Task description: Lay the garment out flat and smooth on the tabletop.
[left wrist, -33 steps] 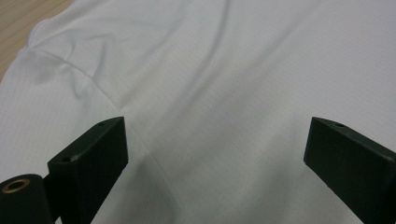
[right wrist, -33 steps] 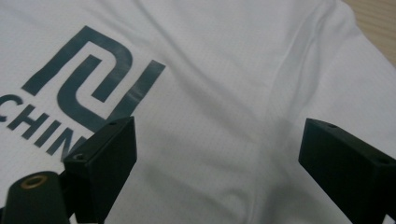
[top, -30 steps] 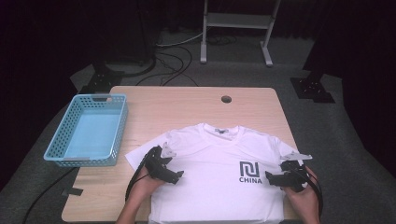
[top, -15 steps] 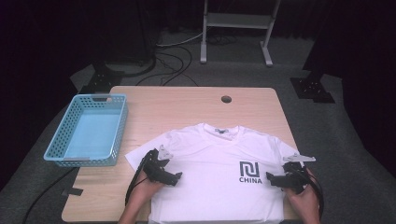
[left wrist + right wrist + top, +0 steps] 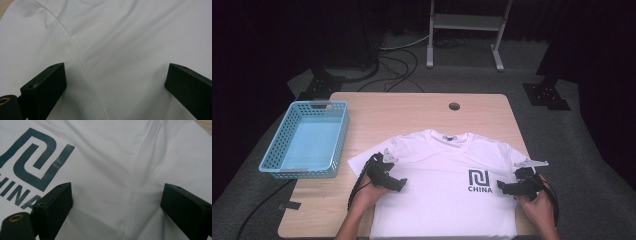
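With both jaws wide open over the white shirt (image 5: 442, 185), lower each gripper onto its sleeve seam before you pinch.

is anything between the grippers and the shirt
Nothing visible. The left gripper and right gripper hover right over the white shirt, jaws wide open, with bare fabric between them in both gripper views.

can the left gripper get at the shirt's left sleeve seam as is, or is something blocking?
Probably yes. The left gripper hangs open right over the white T-shirt, its jaws spread either side of the sleeve seam, nothing lying between. The blue basket sits well off to the side.
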`<state>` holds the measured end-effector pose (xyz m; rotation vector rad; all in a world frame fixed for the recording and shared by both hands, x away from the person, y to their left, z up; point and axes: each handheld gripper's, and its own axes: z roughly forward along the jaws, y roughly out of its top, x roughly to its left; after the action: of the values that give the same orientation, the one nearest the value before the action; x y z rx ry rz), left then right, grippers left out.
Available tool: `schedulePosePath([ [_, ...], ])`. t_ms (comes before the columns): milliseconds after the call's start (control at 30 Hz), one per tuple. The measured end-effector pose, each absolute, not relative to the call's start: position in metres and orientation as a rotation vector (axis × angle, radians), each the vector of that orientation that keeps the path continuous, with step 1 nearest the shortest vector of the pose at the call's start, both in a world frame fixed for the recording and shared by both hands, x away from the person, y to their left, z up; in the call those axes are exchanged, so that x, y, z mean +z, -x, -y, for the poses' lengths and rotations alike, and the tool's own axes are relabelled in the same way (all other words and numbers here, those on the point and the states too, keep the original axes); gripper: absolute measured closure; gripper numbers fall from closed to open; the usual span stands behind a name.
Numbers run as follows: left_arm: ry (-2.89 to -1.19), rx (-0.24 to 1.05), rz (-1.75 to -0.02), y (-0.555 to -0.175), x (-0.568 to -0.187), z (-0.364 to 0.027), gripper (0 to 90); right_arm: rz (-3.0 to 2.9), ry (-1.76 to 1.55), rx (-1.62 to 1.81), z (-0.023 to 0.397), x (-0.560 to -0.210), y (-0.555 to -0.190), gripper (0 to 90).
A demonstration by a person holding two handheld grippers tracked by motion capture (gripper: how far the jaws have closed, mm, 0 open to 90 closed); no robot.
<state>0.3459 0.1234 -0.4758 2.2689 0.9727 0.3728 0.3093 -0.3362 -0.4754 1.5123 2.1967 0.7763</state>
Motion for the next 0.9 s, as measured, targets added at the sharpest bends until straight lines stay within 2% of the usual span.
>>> schedulePosePath([
  [900,-2.262,0.383,-0.997,-0.39,-0.475,-0.12,2.4,-2.223,-1.514,0.76,0.339,-0.473,-0.363,9.7],
])
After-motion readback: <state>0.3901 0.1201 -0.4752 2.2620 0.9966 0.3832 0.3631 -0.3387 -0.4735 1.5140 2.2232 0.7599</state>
